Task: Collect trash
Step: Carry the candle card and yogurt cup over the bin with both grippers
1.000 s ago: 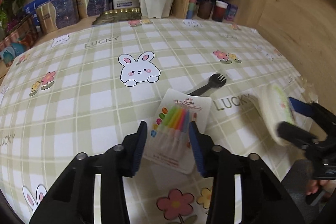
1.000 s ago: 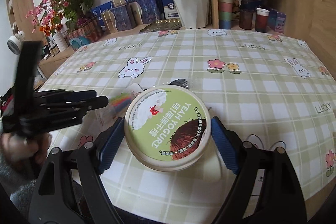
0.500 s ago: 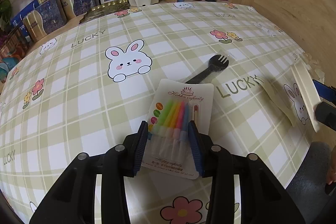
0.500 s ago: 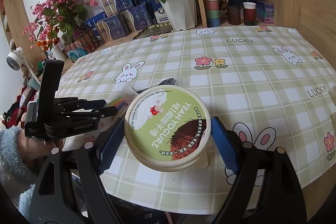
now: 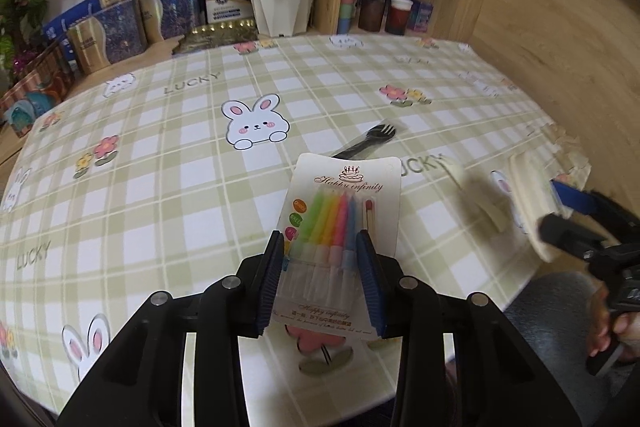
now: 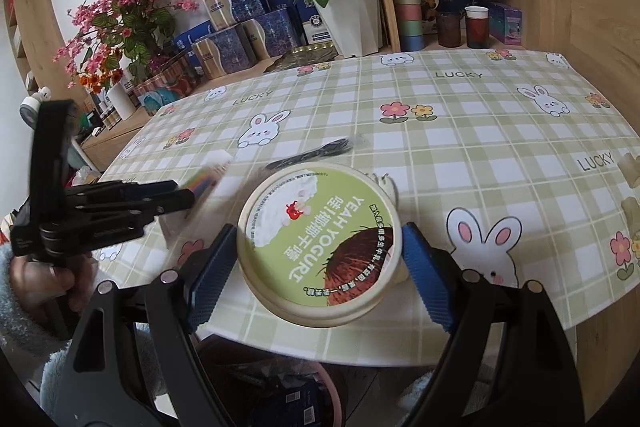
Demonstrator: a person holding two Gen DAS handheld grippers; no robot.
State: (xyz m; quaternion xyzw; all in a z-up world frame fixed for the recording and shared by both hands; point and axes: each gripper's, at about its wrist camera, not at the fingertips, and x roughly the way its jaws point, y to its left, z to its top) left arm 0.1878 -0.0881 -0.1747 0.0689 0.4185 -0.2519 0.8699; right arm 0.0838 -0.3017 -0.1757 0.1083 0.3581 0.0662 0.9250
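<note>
Lifted clear of the tablecloth since a second ago: candle pack, now pinched at its blister by the left gripper, card end cantilevered forward over the table. Light, thin card, likely to flex and twist; grip across the stiffer plastic blister looks right (edges would buckle). Card reads "Happy infinity" as far as legible, cake logo above. Right gripper clamped wide around a yogurt tub near the table's front edge; paper tub, light, crushable, held at the rim. Lid reads "YEAH YOGURT" plus Chinese text. Black spork left on cloth printed "LUCKY".
</note>
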